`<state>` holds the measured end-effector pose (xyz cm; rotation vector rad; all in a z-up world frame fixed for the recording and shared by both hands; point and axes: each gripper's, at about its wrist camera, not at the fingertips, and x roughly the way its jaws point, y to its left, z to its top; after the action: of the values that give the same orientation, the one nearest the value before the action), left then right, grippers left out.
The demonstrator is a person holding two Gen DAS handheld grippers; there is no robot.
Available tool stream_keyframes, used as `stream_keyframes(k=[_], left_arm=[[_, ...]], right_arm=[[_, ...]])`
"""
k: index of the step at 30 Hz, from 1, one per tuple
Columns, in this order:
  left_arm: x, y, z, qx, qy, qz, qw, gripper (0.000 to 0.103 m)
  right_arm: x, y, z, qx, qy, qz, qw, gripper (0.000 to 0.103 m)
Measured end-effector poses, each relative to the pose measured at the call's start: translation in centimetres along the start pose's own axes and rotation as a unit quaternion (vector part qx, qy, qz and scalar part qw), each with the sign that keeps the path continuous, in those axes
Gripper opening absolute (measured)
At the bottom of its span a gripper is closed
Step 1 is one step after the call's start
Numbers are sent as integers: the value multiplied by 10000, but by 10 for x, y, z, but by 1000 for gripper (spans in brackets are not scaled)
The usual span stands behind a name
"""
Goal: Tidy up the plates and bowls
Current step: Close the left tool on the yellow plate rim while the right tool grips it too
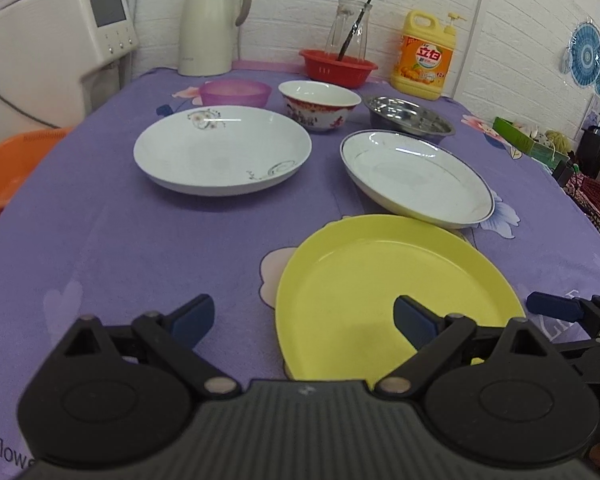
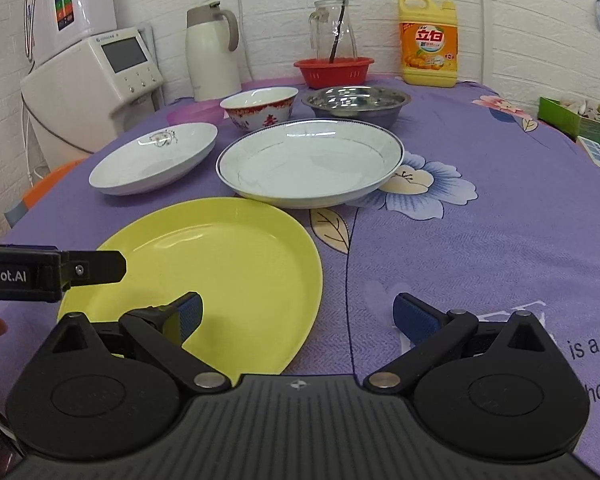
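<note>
A yellow plate (image 1: 384, 280) (image 2: 220, 272) lies at the near edge of the purple tablecloth. Behind it are a blue-rimmed white plate (image 1: 416, 176) (image 2: 312, 162) and a floral white plate (image 1: 222, 148) (image 2: 156, 156). Further back stand a purple bowl (image 1: 235, 93) (image 2: 196, 114), a red-patterned bowl (image 1: 319, 105) (image 2: 260, 107) and a steel bowl (image 1: 408, 116) (image 2: 356, 104). My left gripper (image 1: 304, 318) is open and empty, its right finger over the yellow plate. My right gripper (image 2: 298, 318) is open and empty, its left finger over the plate.
At the back stand a thermos jug (image 1: 210, 20), a red basket (image 1: 338, 66) holding a glass jar, and a detergent bottle (image 1: 424, 56). A white appliance (image 1: 52, 40) and an orange basin (image 1: 8, 168) are off the table's left side.
</note>
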<state>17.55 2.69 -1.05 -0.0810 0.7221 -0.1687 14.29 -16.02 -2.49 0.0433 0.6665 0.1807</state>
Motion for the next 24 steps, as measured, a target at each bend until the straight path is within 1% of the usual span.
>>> stream_keyframes(k=[2,3,5,9,11,13,14,15,16,17,18,19,20,22,24], left_arm=[[4,0,-1,57,63,-13,10000,95],[7,0,-1,90,97,-23,9999,94],[11,2,-1,77,172,-58,9998,94],[16,5,1,14,251,-146,9996,94],[17,5,2,13,249,-134,9996,93],[18,4,4,38,246,-124,9996,90],[19,2,4,95,228,-116,9996,83],[19,-2,3,208,184,-70,9996,63],[19,-6,2,356,133,31,9993,61],[19,-9,2,404,100,-19,9991,51],[19,-11,2,410,101,-72,9991,47],[19,-13,2,401,98,-25,9991,47],[19,-15,2,396,79,22,9992,46],[18,-16,3,346,102,52,9993,44],[15,-11,4,196,168,99,9996,43]], right_arm=[[2,5,-2,-230,-30,-129,9996,103],[3,6,-4,-298,-79,-126,9994,103],[2,3,-4,-278,-109,-87,9995,103],[5,2,8,-258,192,-106,9994,103],[3,2,9,-243,120,16,9996,103],[4,3,8,-244,102,32,9996,103],[4,4,8,-258,61,30,9996,103],[4,4,8,-285,22,31,9996,103],[4,5,8,-303,-14,28,9995,103],[4,5,9,-310,-43,41,9995,103],[4,6,8,-319,-73,57,9994,103],[4,7,8,-324,-114,114,9993,95],[4,10,8,-326,-138,105,9993,90],[4,15,7,-332,-204,-16,9992,90],[2,18,7,-285,-248,10,9993,90]])
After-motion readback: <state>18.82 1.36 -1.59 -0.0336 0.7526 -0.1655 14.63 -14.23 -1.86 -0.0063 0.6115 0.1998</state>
